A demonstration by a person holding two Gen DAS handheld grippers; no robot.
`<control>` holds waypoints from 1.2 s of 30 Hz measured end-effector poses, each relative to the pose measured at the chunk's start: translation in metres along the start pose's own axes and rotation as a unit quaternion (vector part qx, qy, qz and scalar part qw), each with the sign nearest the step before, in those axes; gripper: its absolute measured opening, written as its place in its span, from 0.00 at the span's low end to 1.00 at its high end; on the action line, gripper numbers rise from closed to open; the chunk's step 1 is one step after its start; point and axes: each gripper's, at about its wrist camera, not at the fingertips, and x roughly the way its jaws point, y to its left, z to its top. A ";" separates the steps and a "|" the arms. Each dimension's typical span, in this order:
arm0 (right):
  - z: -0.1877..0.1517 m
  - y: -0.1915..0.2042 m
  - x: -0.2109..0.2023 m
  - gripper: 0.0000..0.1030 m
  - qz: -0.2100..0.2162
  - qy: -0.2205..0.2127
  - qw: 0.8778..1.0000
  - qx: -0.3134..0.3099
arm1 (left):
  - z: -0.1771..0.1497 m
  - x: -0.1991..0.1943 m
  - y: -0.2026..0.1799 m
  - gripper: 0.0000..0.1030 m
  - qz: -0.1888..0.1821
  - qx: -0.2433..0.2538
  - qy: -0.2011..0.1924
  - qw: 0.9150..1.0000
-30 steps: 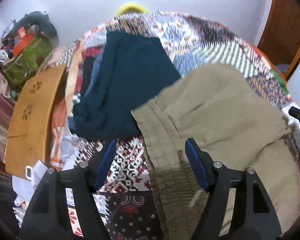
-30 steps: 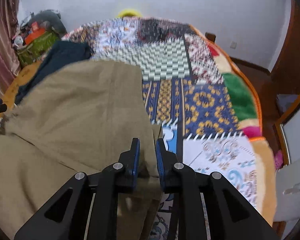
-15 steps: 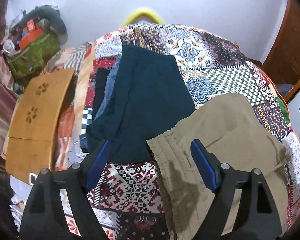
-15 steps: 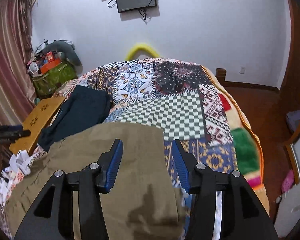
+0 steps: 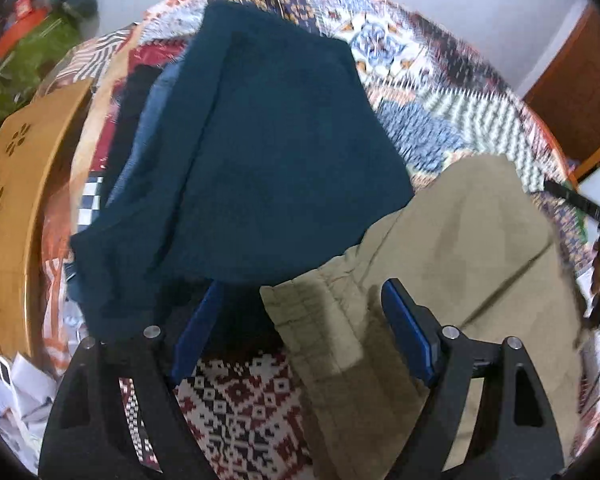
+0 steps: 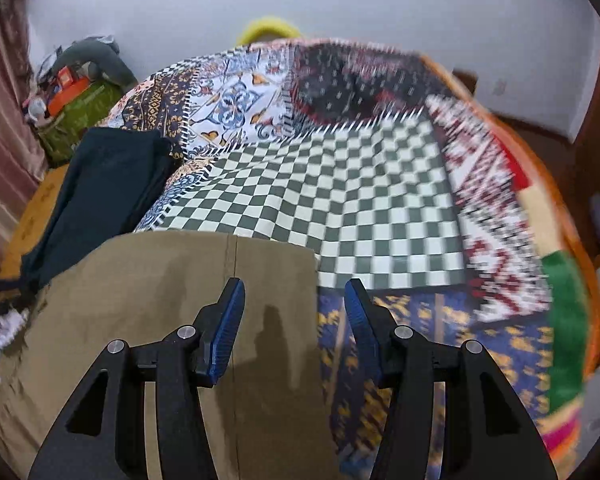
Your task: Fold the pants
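Khaki pants (image 5: 452,264) lie folded on the patchwork bedspread (image 5: 240,396), their gathered waistband at the near left corner. My left gripper (image 5: 304,328) is open and empty, hovering over that waistband corner. In the right wrist view the khaki pants (image 6: 172,292) fill the lower left, with a straight far edge. My right gripper (image 6: 294,320) is open and empty above the pants' right edge.
A dark teal garment (image 5: 260,152) lies folded beside the khaki pants on the left; it also shows in the right wrist view (image 6: 104,192). A wooden board (image 5: 16,208) sits at the bed's left side. A green bag (image 6: 76,116) and clutter stand by the wall.
My right gripper let go of the khaki fabric and opened wide. Both grippers lifted, then dropped lower and closer to the pants. The left gripper stayed open.
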 end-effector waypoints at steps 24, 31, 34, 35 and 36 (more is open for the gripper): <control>0.014 0.015 0.014 0.06 0.018 -0.021 1.000 -0.008 | 0.010 -0.011 -0.028 0.17 0.018 0.054 -0.033 0.998; 0.033 0.033 -0.039 0.06 0.001 -0.076 0.996 -0.048 | 0.016 -0.041 -0.029 0.17 0.035 0.045 -0.057 0.997; 0.036 0.041 -0.049 0.06 -0.009 -0.092 0.994 -0.056 | 0.020 -0.054 -0.035 0.17 0.054 0.054 -0.069 0.995; 0.037 0.043 -0.054 0.06 -0.010 -0.101 0.993 -0.057 | 0.023 -0.061 -0.037 0.17 0.065 0.058 -0.076 0.993; 0.040 0.044 -0.059 0.06 -0.008 -0.106 0.993 -0.055 | 0.024 -0.067 -0.039 0.17 0.069 0.059 -0.082 0.992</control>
